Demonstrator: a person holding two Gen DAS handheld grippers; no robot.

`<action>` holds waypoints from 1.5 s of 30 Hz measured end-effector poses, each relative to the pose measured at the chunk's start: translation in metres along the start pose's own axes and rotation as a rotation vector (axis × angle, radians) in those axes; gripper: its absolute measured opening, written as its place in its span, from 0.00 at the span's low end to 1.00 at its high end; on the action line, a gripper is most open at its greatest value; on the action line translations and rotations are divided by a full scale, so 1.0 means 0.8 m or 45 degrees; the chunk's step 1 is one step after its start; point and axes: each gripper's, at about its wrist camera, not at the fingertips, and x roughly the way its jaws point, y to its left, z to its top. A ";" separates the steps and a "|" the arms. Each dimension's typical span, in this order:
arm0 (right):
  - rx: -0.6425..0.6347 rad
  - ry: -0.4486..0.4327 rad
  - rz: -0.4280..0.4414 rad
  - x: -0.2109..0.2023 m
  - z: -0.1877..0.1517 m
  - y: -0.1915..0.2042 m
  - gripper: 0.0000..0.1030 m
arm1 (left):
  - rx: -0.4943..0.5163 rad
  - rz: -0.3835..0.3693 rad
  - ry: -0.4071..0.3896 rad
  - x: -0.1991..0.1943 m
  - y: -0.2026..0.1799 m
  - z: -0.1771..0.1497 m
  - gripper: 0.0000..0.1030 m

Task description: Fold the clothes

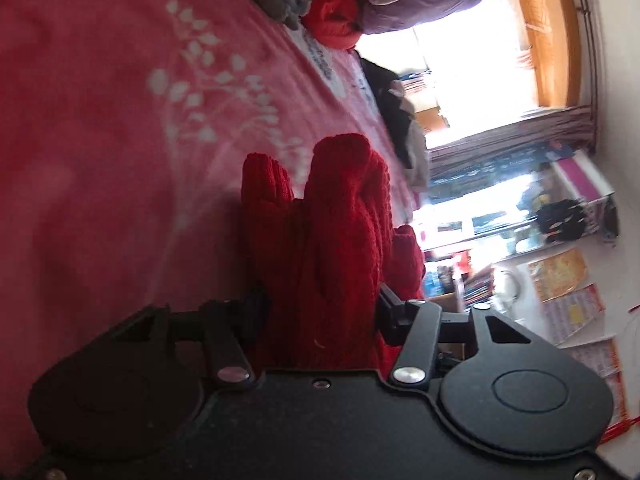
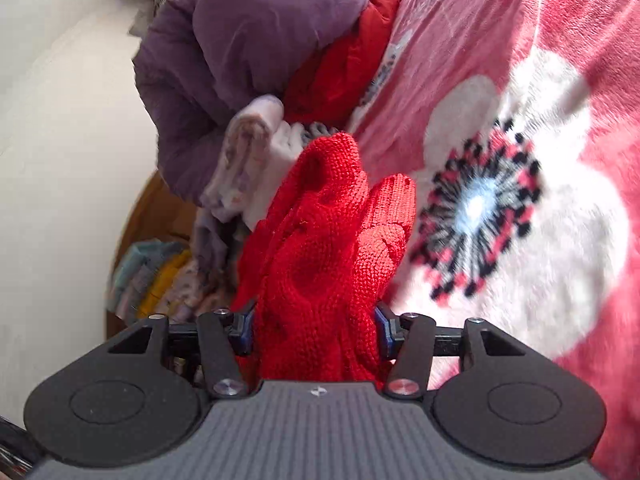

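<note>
Black linkage bars and round pivot discs fill the bottom of both wrist views, and between them bunches a red cable-knit sweater, chunky and ribbed, its folds standing up in rounded lobes. On the right gripper the blue-edged pads press into the knit from both sides, jaws about half apart around the thick wad. On the left gripper the same sweater fills the gap and appears clamped, though that pad area is dark and shadowed, so the contact is less sure. Both bunches hang just above a fleecy pink blanket that covers the bed. Only the left view shows the blanket's pale leaf-sprig print, a bright window with an orange wooden frame, and cluttered shelves with wall calendars beyond. Only the right view shows a large white flower with a black and red speckled centre on the blanket, and a plain cream wall. Both views show a puffy purple quilt heaped at the bed's end, with folded pale cloths beside it and another red garment tucked against it.
</note>
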 end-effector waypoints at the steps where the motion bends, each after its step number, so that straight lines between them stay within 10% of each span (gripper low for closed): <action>1: -0.008 0.000 -0.108 0.001 -0.014 -0.003 0.68 | 0.006 0.017 0.000 -0.006 0.003 -0.003 0.59; 8: 0.045 -0.109 -0.128 -0.034 -0.060 0.000 0.91 | 0.023 -0.050 -0.009 -0.041 0.009 -0.028 0.72; 16: 0.155 -0.193 -0.093 -0.014 -0.080 -0.018 0.93 | 0.073 -0.015 -0.034 -0.011 0.000 -0.043 0.69; 21: 0.187 -0.246 -0.087 -0.009 -0.090 -0.020 0.62 | 0.049 -0.064 -0.054 -0.010 -0.001 -0.041 0.53; 28: 0.188 -0.313 0.058 -0.009 -0.087 0.008 0.56 | 0.047 -0.229 -0.128 -0.046 -0.004 -0.013 0.48; 45: 0.009 -0.024 0.474 0.256 -0.020 0.185 0.56 | -0.020 -0.316 -0.878 -0.224 0.063 0.113 0.55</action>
